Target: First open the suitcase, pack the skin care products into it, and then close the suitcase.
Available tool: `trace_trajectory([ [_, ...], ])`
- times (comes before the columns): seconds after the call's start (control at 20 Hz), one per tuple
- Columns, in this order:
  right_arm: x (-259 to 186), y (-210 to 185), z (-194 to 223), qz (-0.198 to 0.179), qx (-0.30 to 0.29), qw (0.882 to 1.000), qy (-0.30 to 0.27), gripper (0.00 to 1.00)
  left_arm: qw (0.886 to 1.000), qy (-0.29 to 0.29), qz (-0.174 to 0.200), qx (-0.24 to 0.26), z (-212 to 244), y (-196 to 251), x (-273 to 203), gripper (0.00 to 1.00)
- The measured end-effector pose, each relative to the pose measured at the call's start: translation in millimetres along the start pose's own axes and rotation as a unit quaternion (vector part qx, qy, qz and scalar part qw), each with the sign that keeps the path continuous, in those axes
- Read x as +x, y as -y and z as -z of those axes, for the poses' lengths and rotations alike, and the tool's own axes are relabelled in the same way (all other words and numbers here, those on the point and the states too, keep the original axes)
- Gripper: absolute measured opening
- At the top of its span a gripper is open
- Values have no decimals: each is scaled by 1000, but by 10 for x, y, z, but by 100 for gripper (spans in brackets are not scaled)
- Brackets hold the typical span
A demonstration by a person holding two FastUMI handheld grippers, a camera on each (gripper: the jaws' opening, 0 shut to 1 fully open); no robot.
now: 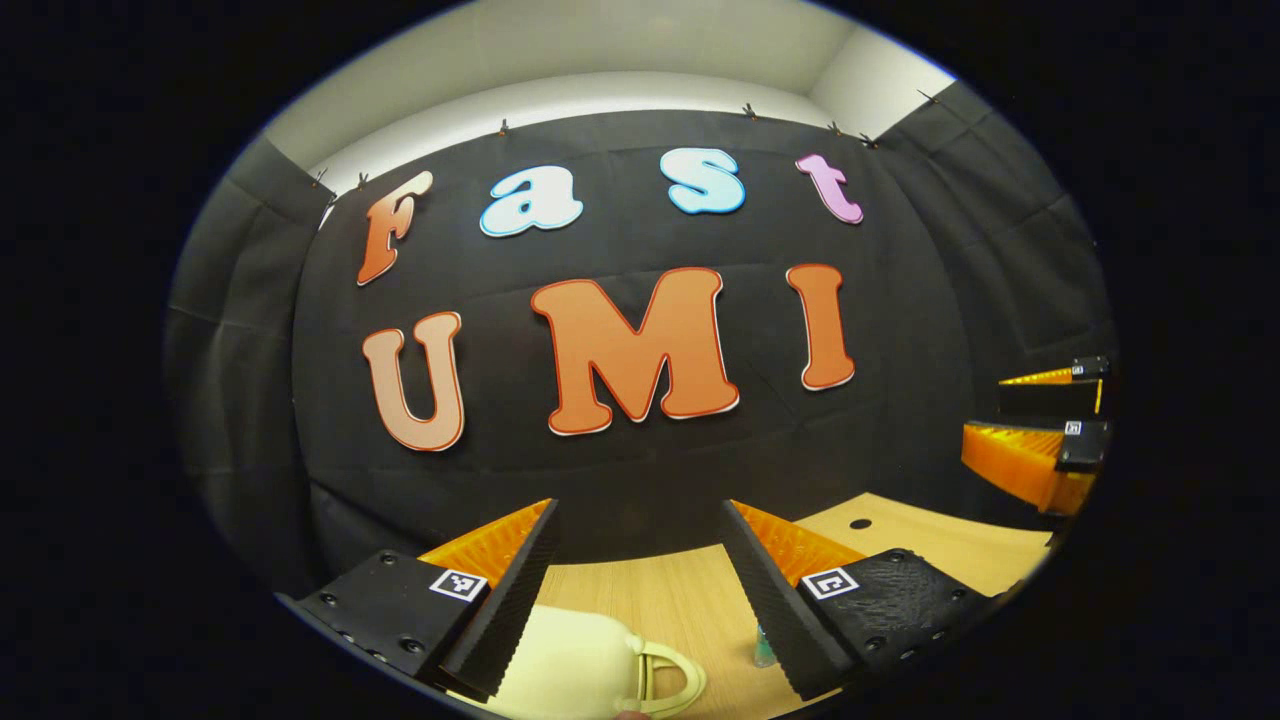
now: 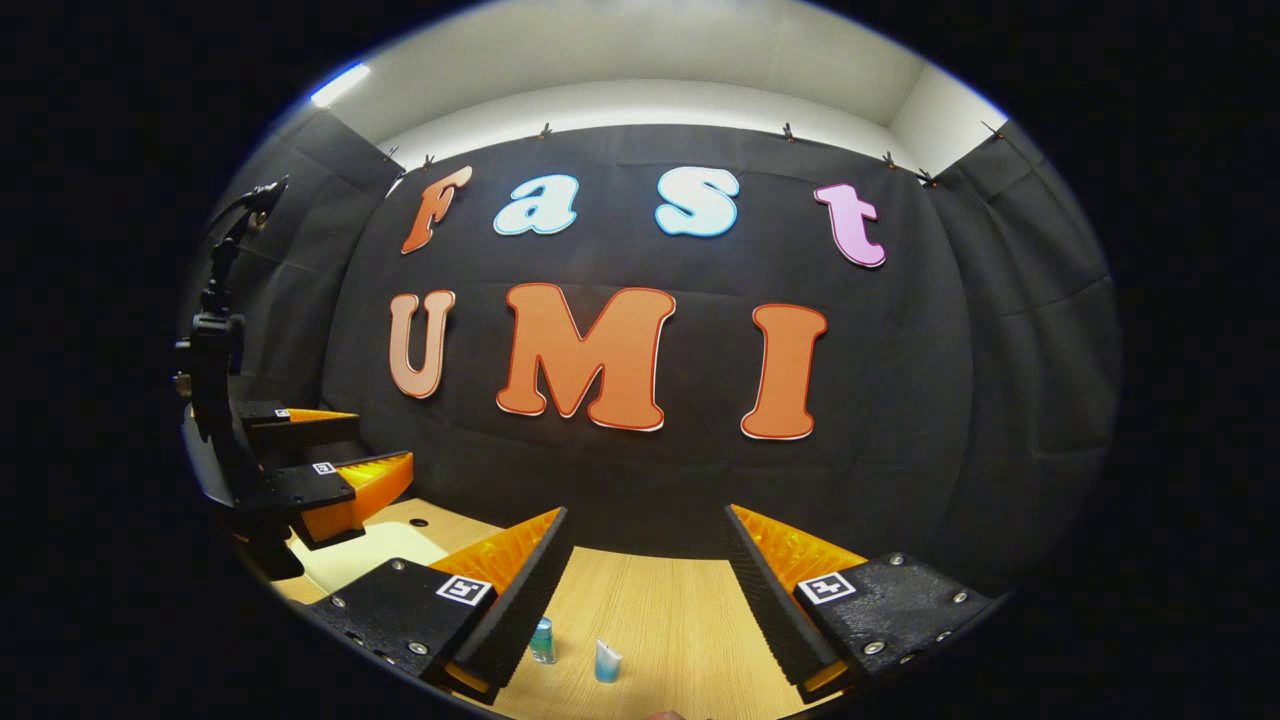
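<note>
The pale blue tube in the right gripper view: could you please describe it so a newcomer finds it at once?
On the wooden table, look between the right claw's fingers. The pale blue tube stands there, right of a darker teal bottle; it is lighter and wedge-shaped.

The left gripper view rides above its own tool (image 1: 640, 590), facing level toward the booth's back wall, with the tabletop (image 1: 660, 600) low and near and the other tool (image 1: 1050, 440) at its right edge. The right gripper view looks the same way from alongside, above its tool (image 2: 645, 600), catching the left tool (image 2: 320, 470) at its left edge. The 2 views share the back wall and the tabletop (image 2: 660, 610).
</note>
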State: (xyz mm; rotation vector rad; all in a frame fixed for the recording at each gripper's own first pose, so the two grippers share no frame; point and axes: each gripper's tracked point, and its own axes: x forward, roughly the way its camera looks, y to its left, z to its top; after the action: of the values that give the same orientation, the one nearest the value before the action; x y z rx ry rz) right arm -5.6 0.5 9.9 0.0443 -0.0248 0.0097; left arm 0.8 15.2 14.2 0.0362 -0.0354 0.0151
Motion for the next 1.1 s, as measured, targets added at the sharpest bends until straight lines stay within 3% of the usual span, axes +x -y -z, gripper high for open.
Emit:
trace_trajectory([
  [0.15, 10, 39, 96, 4, -4, 1000, -10, 95, 999, -24, 21, 39, 256, 144, -20, 98],
  [0.25, 7, 59, 170, 1, 0, 1000, -18, 95, 994, -58, 66, 61, 594, 352, -2, 98],
  [0.55, -14, 294, 324, 15, 2, 999, -33, 95, 977, -122, 83, 152, 1339, 427, 5, 97],
  [0.75, 4, 474, 441, 26, 2, 999, -47, 95, 959, -181, 110, 190, 1922, 503, 26, 97],
  [1.1, 73, 689, 600, 36, -3, 997, -65, 95, 917, -231, 151, 289, 2545, 649, -34, 97],
])
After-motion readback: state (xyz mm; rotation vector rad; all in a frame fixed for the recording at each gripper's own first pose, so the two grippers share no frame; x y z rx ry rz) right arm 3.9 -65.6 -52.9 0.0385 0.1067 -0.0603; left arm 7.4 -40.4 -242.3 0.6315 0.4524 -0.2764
